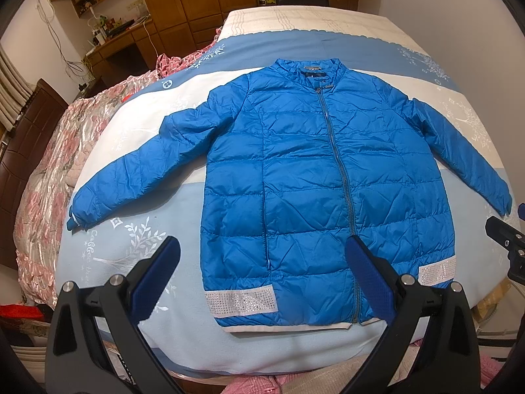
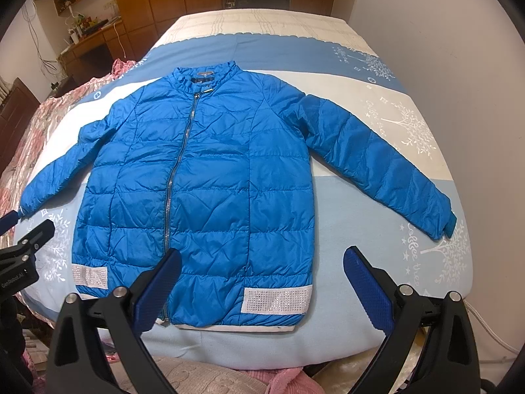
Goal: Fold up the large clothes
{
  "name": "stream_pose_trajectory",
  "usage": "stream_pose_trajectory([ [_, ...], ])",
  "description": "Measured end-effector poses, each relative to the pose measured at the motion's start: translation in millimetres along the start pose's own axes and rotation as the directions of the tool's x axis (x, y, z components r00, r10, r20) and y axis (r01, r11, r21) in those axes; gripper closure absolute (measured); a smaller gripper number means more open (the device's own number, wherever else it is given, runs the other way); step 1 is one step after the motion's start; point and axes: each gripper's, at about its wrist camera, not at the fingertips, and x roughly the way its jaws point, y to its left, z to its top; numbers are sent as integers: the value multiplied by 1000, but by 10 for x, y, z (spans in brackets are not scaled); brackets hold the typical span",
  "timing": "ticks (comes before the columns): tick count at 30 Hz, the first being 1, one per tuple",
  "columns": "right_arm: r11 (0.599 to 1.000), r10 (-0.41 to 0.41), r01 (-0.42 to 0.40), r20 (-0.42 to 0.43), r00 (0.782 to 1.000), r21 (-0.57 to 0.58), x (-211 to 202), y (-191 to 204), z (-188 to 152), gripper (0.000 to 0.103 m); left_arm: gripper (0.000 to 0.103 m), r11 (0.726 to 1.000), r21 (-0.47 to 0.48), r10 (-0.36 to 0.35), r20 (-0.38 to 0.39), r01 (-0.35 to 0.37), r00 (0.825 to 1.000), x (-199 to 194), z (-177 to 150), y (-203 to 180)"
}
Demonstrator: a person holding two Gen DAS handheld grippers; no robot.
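Jacket (image 1: 315, 177) is laid flat, zipped, on blanket (image 1: 157, 236) w/ sleeves spread to 9 & 3 o'clock. Left gripper (image 1: 262, 262) & right gripper (image 2: 262, 269) are held above hem at 6 o'clock, jaws apart, nothing gripped.

blue jacket (image 1: 315, 177) flat on bed (image 1: 164, 335) | left claw (image 1: 262, 262) open above hem

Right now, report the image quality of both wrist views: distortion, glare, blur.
Left wrist view: strong fisheye bending, black vignette corners; the blue jacket is sharp, evenly lit, with mild sheen. Right wrist view: same curvature bows the bed; jacket crisp, soft shadow under the sleeve. Both open grippers, left and right, look slightly soft up close.
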Motion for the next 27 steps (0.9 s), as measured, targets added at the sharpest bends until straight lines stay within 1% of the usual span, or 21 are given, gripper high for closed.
stream_pose_trajectory([
  [27, 1000, -1, 1, 6, 1000, -2, -9, 11, 0, 4, 4, 1000, 2, -2, 2, 2, 1000, 1, -4, -2],
])
